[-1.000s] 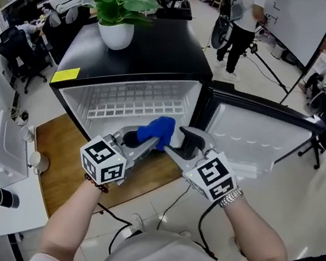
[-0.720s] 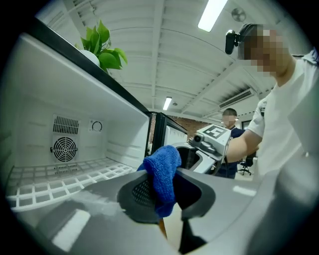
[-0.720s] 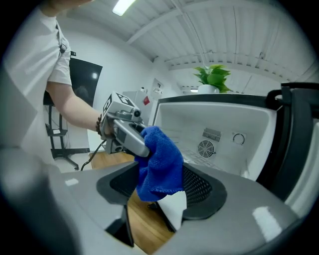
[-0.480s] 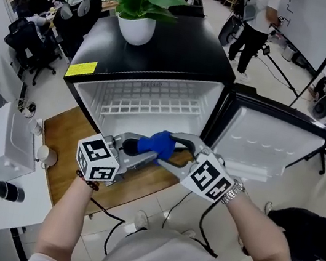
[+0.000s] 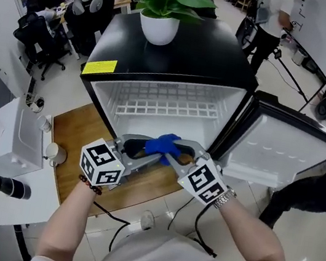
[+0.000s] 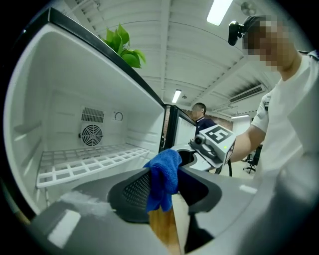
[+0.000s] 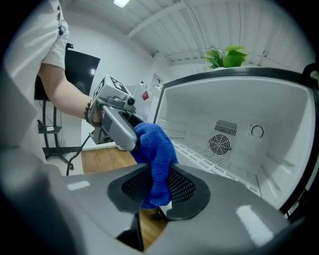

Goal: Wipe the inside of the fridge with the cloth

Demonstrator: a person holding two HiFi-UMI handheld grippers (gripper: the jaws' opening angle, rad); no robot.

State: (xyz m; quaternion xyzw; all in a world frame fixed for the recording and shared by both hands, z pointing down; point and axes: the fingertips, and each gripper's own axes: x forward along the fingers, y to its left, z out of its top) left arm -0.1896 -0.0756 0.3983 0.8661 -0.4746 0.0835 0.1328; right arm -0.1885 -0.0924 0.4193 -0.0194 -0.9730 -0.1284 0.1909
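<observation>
Head view puts my left gripper (image 5: 139, 149) at the left, in front of the open fridge (image 5: 163, 58), its marker cube above the wooden board (image 5: 76, 143) on the floor. In the left gripper view its jaws stand well apart, having just been opening. The blue cloth (image 5: 163, 144) hangs between them, draped against one pad with a clear gap to the other, so this claw has no hold on it.

Moving right, the cloth sits bunched at the fridge's mouth, in front of the white wire shelf (image 5: 164, 107) and outside the compartment.

Next comes my right gripper (image 5: 178, 156), meeting the left one almost tip to tip. Its jaws have just been closing, and the right gripper view shows both mesh pads pressing on the cloth's hanging fold, about half closed. Furthest right, the fridge door (image 5: 285, 148) stands swung wide.
</observation>
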